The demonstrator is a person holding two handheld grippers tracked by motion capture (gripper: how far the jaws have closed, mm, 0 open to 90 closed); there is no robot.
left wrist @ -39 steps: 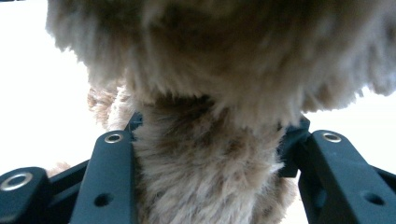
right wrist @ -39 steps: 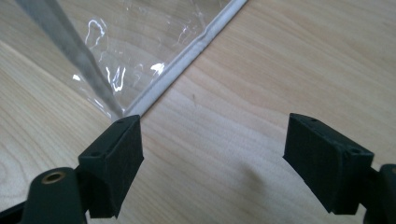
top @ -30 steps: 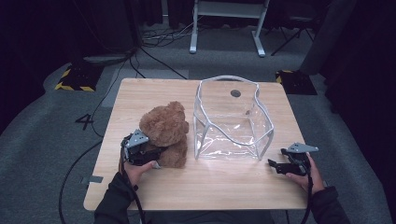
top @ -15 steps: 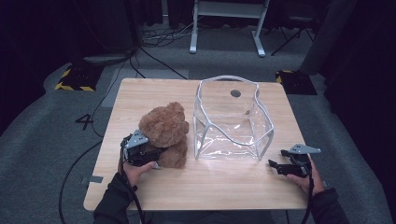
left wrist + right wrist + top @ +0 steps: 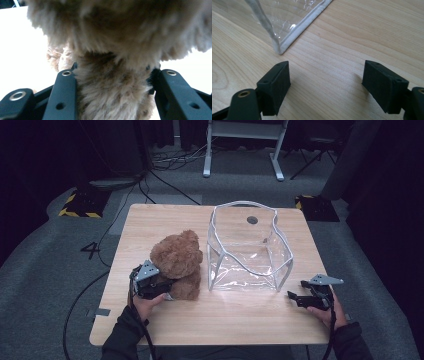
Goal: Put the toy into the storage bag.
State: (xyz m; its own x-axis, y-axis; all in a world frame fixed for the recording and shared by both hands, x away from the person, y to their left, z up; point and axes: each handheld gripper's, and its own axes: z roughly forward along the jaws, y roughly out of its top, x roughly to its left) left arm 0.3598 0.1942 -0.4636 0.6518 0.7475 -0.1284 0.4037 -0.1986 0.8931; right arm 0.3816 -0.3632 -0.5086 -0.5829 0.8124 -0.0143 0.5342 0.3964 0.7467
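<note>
One teddy bear [image 5: 177, 262], one clear bag [image 5: 248, 247], two grippers: left gripper [image 5: 159, 287], right gripper [image 5: 296, 297].

In the high view, overhead light falls evenly on the wooden table [image 5: 165, 220] while the floor and frame edges sink into darkness. Glare streaks the clear plastic bin [image 5: 248, 270] at its lower wall. In the left gripper view, the teddy bear [image 5: 112, 45] is soft and out of focus, the background blown out white. The right gripper view is sharp, with soft shadows under the jaws.
</note>
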